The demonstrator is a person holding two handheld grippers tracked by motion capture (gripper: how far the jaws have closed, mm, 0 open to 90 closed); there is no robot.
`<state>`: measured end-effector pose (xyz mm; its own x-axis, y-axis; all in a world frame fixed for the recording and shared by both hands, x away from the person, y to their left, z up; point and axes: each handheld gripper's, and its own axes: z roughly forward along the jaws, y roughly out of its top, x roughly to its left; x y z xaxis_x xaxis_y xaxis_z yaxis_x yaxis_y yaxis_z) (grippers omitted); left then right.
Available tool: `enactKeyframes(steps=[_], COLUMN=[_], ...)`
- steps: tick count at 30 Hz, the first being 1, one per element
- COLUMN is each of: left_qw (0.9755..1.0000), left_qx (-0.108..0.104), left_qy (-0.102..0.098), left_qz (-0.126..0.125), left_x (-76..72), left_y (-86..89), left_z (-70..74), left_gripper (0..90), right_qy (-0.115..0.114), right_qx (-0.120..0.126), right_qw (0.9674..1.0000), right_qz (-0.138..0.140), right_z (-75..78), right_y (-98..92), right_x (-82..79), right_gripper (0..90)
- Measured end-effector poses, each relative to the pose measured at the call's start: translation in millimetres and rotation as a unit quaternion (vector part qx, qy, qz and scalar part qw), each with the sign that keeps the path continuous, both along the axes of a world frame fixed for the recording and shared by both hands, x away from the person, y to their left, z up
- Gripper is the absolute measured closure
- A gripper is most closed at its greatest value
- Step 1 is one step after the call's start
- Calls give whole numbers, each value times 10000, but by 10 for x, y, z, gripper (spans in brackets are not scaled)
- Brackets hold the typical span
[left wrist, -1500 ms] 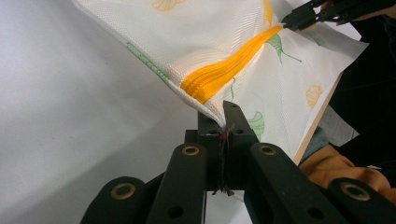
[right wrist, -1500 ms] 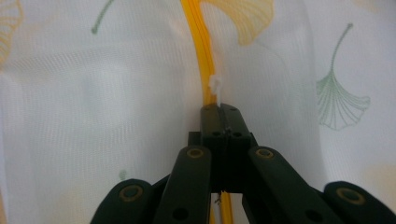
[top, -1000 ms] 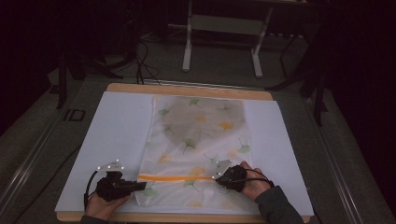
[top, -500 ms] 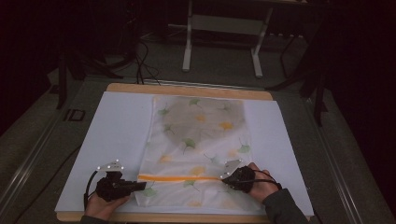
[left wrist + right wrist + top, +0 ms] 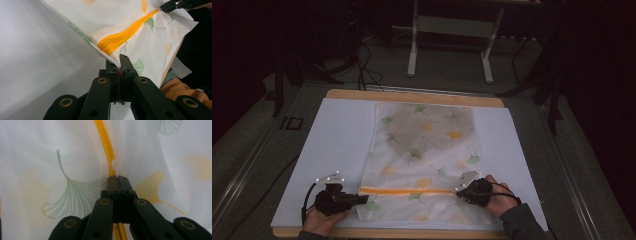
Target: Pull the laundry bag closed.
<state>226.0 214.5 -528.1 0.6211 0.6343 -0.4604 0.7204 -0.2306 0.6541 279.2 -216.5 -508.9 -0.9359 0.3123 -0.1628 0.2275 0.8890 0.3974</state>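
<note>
A white mesh bag printed with green and yellow ginkgo leaves lies flat on the white sheet. An orange zipper runs across its near end. My left gripper is shut on the bag's left corner beside the zipper's end; in the left gripper view the jaws pinch the fabric edge just below the orange zipper. My right gripper sits at the zipper's right end. In the right gripper view its jaws are shut on the small white zipper pull, with the zipper running away ahead.
The sheet covers a wooden table whose edge shows at the back. Metal stand legs and cables stand on the dark floor beyond. An orange sleeve shows at the bag's near edge in the left gripper view.
My right gripper has slid to the right along the zipper, and the orange line now reaches farther right. The left gripper has kept still on the corner.
</note>
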Motion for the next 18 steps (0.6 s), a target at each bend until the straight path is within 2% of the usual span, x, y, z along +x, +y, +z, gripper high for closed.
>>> enactKeyframes(steps=[5, 8, 18], left_qw=[10000, 10000, 10000], left_qx=[-14, 1, -7], left_qy=[5, 13, 14], left_qz=[-4, -6, 10], left_x=[-1, 1, 0], left_y=[3, -7, 8], left_z=[0, -2, 1], left_gripper=[881, 881, 881], right_qy=[-19, -25, -62], right_qx=[-33, 29, -77], right_qw=[10000, 10000, 9997], right_qz=[-41, -58, -209], right_z=[21, 57, 75], right_y=[-48, -78, -220], right_x=[8, 12, 8], right_gripper=[900, 900, 900])
